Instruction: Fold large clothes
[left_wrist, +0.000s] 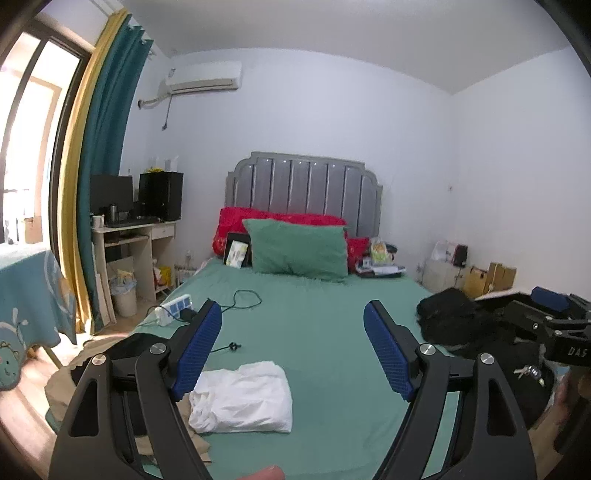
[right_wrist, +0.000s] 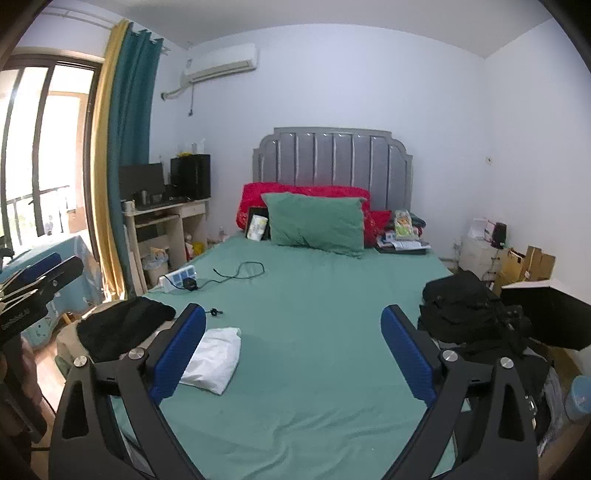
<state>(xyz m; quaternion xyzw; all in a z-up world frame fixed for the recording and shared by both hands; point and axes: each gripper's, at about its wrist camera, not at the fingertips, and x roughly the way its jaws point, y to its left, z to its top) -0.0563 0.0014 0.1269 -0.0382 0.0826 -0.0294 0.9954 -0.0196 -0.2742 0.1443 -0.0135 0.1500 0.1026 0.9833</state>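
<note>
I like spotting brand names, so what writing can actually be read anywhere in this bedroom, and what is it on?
"DAS": white letters on the right gripper, cut off by the picture's edge.
Raised lettering on the left gripper: too blurred to read.
Air conditioner sticker: too small.
Papers and packets by the green pillow: unreadable.

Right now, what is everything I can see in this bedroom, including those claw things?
folded garment: one, white, near end of bed
bed sheet: one, green, covering bed
pillow: one, green, at headboard
red cushions: at least two, behind pillow
headboard: one, grey
power strip: one, white, left bed edge
black clothes pile: one, right bed edge
air conditioner: one, white, on wall
curtains: teal and yellow, by window
left claw: open, holding nothing
right claw: open, holding nothing
</note>
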